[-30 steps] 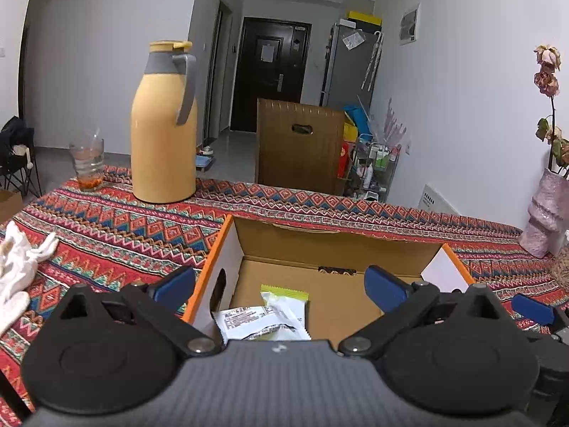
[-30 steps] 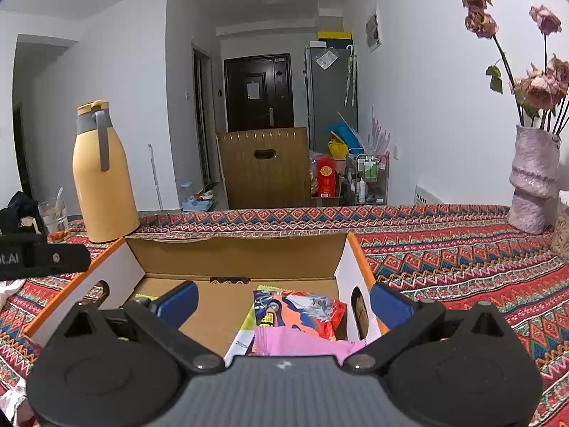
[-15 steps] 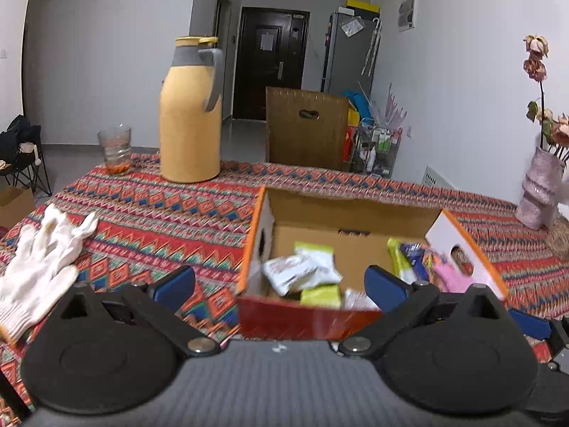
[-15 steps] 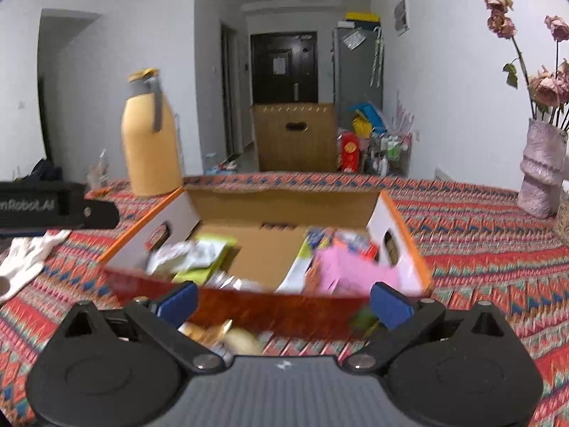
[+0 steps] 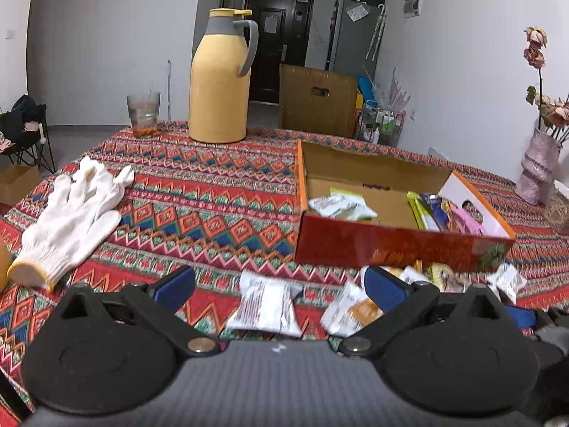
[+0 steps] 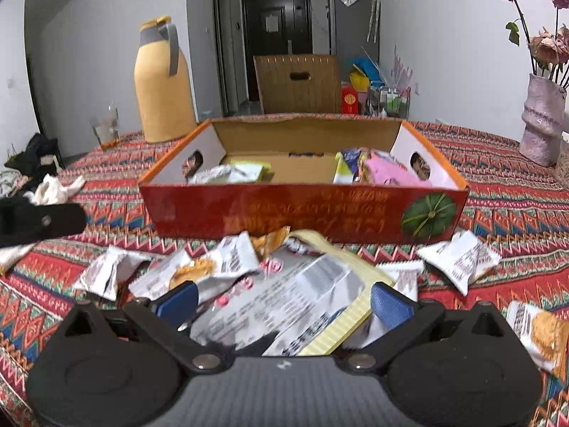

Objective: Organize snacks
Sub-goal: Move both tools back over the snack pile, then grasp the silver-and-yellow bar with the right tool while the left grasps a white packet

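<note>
A red cardboard box (image 6: 302, 210) with an open top stands on the patterned tablecloth and holds several snack packets; it also shows in the left wrist view (image 5: 398, 245). Loose snack packets lie in front of it. My right gripper (image 6: 284, 300) is open just above a large silver and yellow packet (image 6: 298, 306). My left gripper (image 5: 279, 286) is open and empty, above a small white packet (image 5: 265, 304), with another packet (image 5: 350, 311) beside its right finger.
A yellow thermos jug (image 5: 220, 78) and a glass (image 5: 143, 114) stand at the table's far side. White gloves (image 5: 71, 217) lie at the left. A pink vase with dried roses (image 6: 542, 121) stands at the right. A wooden chair back (image 6: 297, 83) is behind the table.
Both grippers have pulled back from over the box toward the table's near edge. The loose packets in front of the box have come into view under them.
</note>
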`<state>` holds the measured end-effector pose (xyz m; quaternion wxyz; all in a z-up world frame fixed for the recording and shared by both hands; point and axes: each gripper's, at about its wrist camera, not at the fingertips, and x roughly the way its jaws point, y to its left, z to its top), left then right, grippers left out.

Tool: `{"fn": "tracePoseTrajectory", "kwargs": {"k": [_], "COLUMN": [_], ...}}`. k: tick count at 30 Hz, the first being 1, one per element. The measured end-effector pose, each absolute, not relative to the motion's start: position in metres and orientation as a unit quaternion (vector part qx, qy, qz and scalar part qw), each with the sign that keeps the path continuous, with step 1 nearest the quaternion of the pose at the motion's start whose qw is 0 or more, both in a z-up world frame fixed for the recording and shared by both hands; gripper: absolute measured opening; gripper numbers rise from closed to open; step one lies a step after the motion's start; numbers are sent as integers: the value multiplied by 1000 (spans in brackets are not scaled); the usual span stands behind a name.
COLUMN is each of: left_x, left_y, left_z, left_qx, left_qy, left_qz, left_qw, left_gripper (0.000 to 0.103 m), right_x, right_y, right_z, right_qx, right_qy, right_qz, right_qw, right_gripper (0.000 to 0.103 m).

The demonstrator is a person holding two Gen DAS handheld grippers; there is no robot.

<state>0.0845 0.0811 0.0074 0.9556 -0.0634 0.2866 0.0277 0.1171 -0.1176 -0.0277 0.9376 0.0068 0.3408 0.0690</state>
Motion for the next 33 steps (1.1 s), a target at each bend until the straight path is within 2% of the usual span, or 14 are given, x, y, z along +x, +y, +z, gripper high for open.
{"fn": "tracePoseTrajectory", "kwargs": {"k": [9, 11, 15, 16, 18, 19, 22, 25, 33], "left_x": [71, 71, 74, 74, 75, 76, 77, 79, 95], "left_y": [95, 96, 95, 95, 94, 94, 94, 96, 95], "left_z": [-7, -10, -17, -17, -18, -18, -18, -18, -21], "left_qx": [-53, -50, -50, -50, -51, -52, -56, -58, -49], "left_qy": [294, 296, 304, 305, 306, 306, 308, 312, 322], "left_qz": [17, 16, 6, 5, 3, 3, 2, 1, 14], "left_qw": [954, 954, 951, 951, 951, 950, 950, 948, 945], "left_gripper": [103, 103, 103, 103, 103, 103, 103, 103, 103], "right_x": [109, 108, 108, 108, 108, 107, 104, 100, 85], "right_y": [-129, -134, -146, -148, -150, -151, -152, -155, -168], "right_z": [-39, -42, -43, -43, -41, -41, -40, -38, -21], "right_qx": [5, 10, 46, 53, 62, 63, 67, 72, 67], "right_qy": [353, 360, 366, 367, 368, 366, 362, 354, 301], "right_qz": [43, 42, 60, 67, 81, 88, 98, 106, 114], "right_qw": [935, 932, 928, 926, 924, 924, 925, 926, 944], "right_gripper": [101, 91, 80, 71, 61, 52, 37, 31, 31]}}
